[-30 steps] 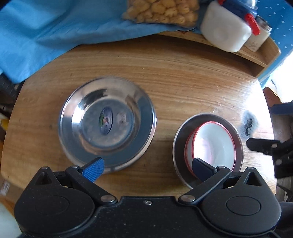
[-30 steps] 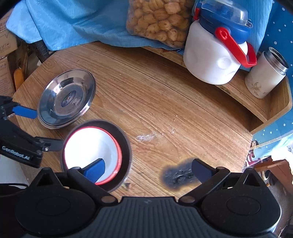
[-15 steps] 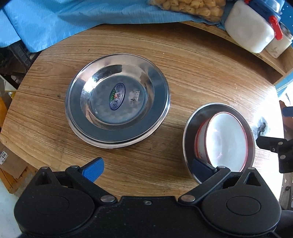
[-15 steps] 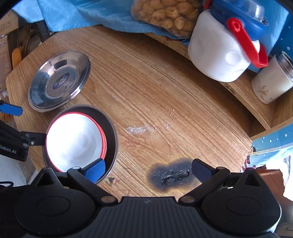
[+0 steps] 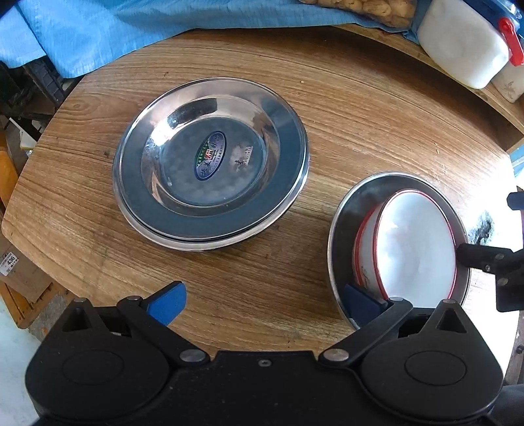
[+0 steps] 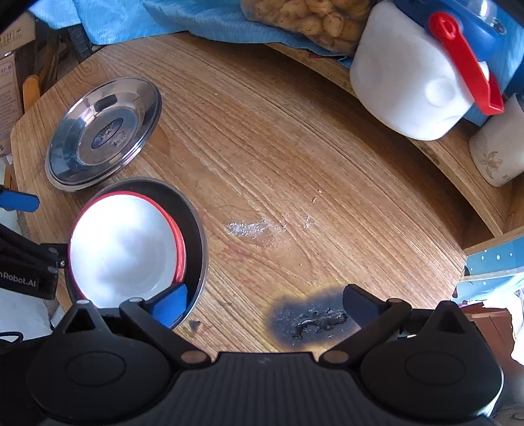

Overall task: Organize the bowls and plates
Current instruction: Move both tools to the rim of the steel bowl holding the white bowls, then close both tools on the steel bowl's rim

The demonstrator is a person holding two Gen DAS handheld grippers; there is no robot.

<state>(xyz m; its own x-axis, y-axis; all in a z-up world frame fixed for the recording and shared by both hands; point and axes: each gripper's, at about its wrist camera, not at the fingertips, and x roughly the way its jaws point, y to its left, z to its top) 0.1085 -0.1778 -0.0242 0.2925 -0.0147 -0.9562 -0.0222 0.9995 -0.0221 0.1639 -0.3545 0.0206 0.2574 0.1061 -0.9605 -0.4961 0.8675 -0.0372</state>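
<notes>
Both grippers, left [image 5: 262, 303] and right [image 6: 263, 303], had jaws spread, partly hiding the white bowls' [image 5: 416, 242] near rim.

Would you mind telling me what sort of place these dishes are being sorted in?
Most likely a lived-in home dining or kitchen corner: a worn wooden table with a burn mark, a bag of snacks and a white jug beside steel plates.

two stacked steel plates [image 5: 209, 164], two nested white bowls [image 5: 416, 249] in one steel bowl [image 5: 353, 209], one jug [image 6: 412, 82].
</notes>
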